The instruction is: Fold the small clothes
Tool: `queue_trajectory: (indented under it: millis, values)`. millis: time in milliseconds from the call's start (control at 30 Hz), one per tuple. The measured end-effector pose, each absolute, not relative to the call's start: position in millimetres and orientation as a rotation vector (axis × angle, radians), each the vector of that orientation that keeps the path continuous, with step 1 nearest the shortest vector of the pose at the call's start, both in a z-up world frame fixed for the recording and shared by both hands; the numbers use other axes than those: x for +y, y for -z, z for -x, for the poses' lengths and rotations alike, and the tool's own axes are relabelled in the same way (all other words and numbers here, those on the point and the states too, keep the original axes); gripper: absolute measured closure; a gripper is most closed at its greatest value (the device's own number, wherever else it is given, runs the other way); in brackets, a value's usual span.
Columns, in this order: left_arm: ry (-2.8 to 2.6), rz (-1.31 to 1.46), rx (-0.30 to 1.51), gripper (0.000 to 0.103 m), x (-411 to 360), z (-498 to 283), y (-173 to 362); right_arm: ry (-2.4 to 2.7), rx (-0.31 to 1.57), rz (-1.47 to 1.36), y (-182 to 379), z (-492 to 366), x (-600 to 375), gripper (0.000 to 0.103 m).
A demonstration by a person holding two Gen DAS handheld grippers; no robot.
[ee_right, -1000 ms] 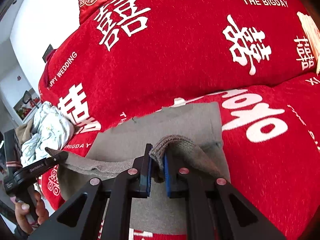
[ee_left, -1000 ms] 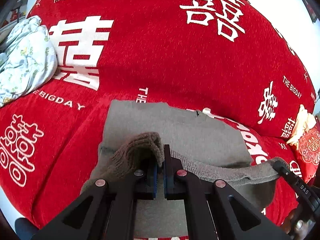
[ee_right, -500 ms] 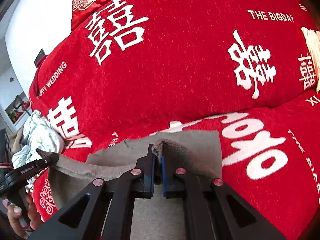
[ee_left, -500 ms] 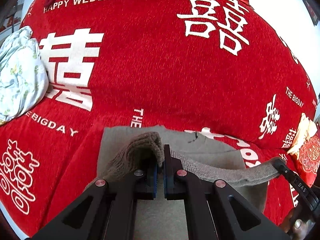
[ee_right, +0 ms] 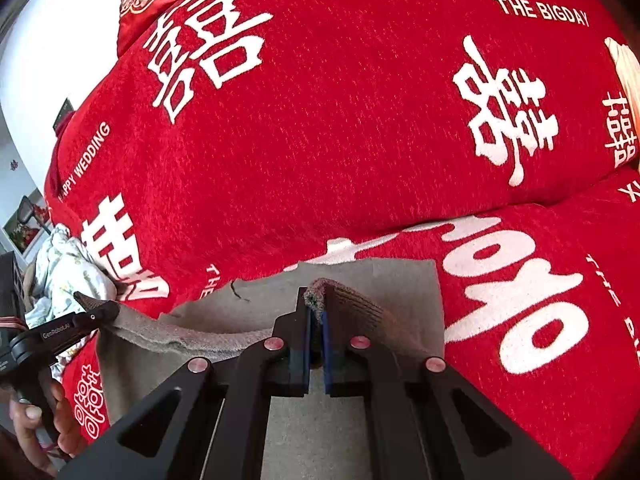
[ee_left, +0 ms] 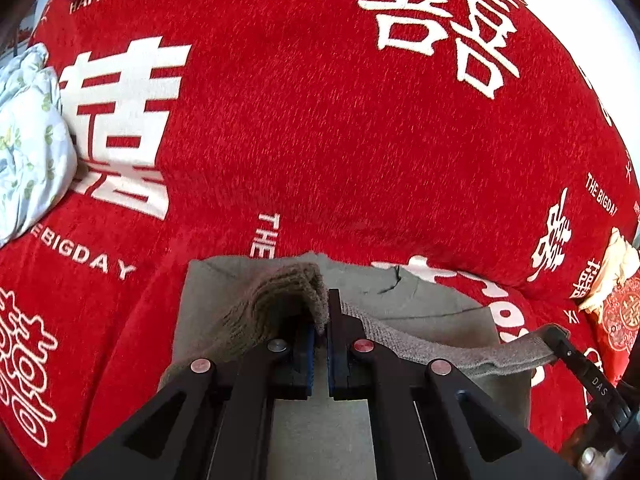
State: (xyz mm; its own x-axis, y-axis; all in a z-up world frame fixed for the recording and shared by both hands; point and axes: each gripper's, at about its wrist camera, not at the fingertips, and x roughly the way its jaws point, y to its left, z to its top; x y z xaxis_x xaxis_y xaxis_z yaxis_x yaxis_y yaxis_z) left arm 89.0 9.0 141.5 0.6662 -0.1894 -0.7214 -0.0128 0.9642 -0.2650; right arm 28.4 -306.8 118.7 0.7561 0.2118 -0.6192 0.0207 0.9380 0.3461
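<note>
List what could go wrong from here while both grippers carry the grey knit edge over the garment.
1. The left gripper and right gripper each pinch only a thin bit of the grey knit garment; the hem could slip out of one.
2. The edge sags between them, so the fold may land crooked or bunched.
3. The garment lies on a plush red blanket, which may catch and drag the lower layer.

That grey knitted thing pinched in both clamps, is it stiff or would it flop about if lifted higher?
Probably floppy: the grey knit garment sags between the left gripper and right gripper, both with jaws shut on its ribbed edge. It likely weighs little, since thin pinches hold it. The fuzzy knit probably grips the red blanket rather than sliding.
</note>
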Motion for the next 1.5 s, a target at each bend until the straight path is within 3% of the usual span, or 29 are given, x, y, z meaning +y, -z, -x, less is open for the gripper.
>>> queue_trajectory:
  millis: [533, 1100, 1133, 1167, 1200, 1233, 1267, 1333, 1400, 1500]
  values:
    - [0.124, 0.238, 0.798, 0.098, -0.2, -128.2, -172.0, -0.098, 0.645, -0.371, -148.4, -61.4, -318.2, 0.098]
    - [0.075, 0.289, 1.067, 0.098, 10.5, -200.9, -59.8, -0.006, 0.840, -0.323, -69.7, -132.0, -310.9, 0.098]
    - [0.065, 0.306, 1.089, 0.090, 13.9, -204.6, -52.5, -0.004, 0.849, -0.312, -66.4, -135.0, -309.3, 0.098]
    - [0.053, 0.317, 1.095, 0.062, 16.4, -206.2, -48.1, -0.006, 0.860, -0.303, -62.7, -138.8, -307.5, 0.098]
    - [0.044, 0.336, 1.089, 0.046, 20.2, -206.9, -44.4, -0.016, 0.881, -0.299, -57.1, -144.2, -305.4, 0.096]
    - [0.039, 0.364, 1.070, 0.016, 24.6, -206.9, -41.7, -0.023, 0.899, -0.301, -52.6, -148.3, -304.2, 0.093]
    - [0.038, 0.394, 1.046, 0.000, 29.6, -206.0, -39.5, -0.020, 0.916, -0.299, -48.1, -152.3, -303.1, 0.087]
    - [0.049, 0.418, 1.042, 0.000, 35.9, -206.2, -34.9, -0.012, 0.936, -0.289, -41.8, -157.4, -301.4, 0.045]
    - [0.083, 0.438, 1.053, 0.000, 41.9, -203.9, -33.0, 0.028, 0.917, -0.267, -41.7, -155.4, -301.6, 0.023]
    - [0.141, 0.481, 0.994, 0.000, 57.0, -185.3, -43.5, 0.057, 0.857, -0.288, -53.0, -141.1, -311.0, 0.023]
